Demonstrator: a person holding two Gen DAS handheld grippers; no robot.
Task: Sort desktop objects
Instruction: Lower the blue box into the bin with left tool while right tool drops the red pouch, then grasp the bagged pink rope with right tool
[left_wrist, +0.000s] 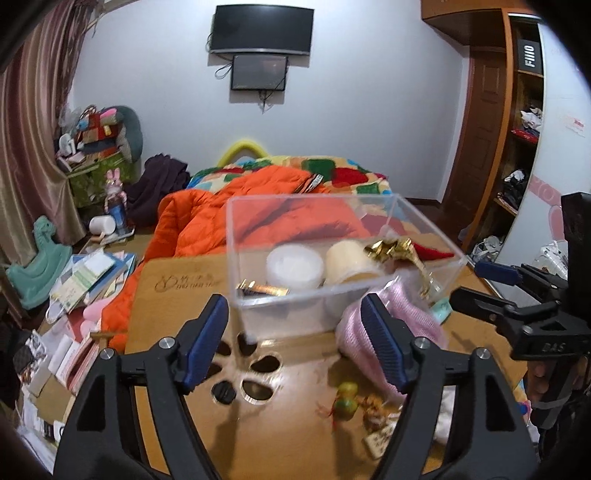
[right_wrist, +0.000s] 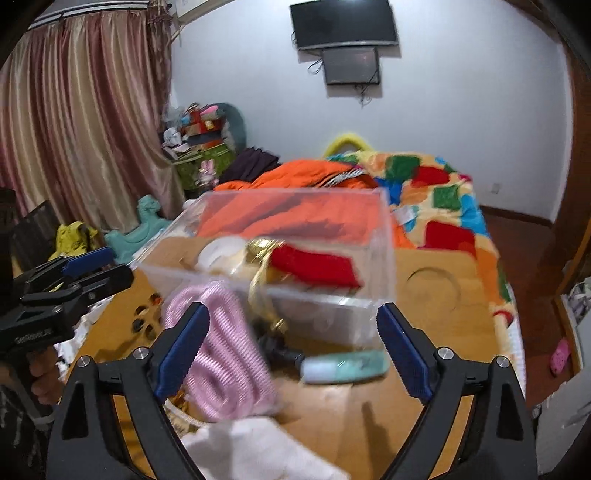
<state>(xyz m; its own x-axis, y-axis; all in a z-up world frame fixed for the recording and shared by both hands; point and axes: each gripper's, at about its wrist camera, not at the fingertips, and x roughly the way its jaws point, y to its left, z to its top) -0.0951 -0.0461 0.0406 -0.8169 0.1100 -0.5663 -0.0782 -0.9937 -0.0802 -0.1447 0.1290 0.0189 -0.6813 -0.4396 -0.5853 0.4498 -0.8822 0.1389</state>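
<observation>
A clear plastic box (left_wrist: 258, 295) (right_wrist: 332, 314) stands on the wooden table (left_wrist: 177, 291). It holds a white round jar (left_wrist: 293, 266), a cream tape roll (left_wrist: 351, 262), a gold ornament (left_wrist: 388, 247) and a red piece (right_wrist: 314, 267). A pink knitted item (left_wrist: 391, 317) (right_wrist: 221, 358) lies beside the box. A mint tube (right_wrist: 343, 367) lies in front of the box. Small toys (left_wrist: 347, 400) sit on the table. My left gripper (left_wrist: 295, 339) is open and empty before the box. My right gripper (right_wrist: 291, 350) is open and empty, above the pink item and tube.
A white cloth (right_wrist: 258, 446) lies at the table's near edge. The table has cut-out holes (left_wrist: 255, 373) and a round recess (right_wrist: 432, 291). An orange quilt (left_wrist: 207, 221) and a colourful blanket (right_wrist: 443, 195) cover the bed behind. Books and papers (left_wrist: 88, 280) clutter the left.
</observation>
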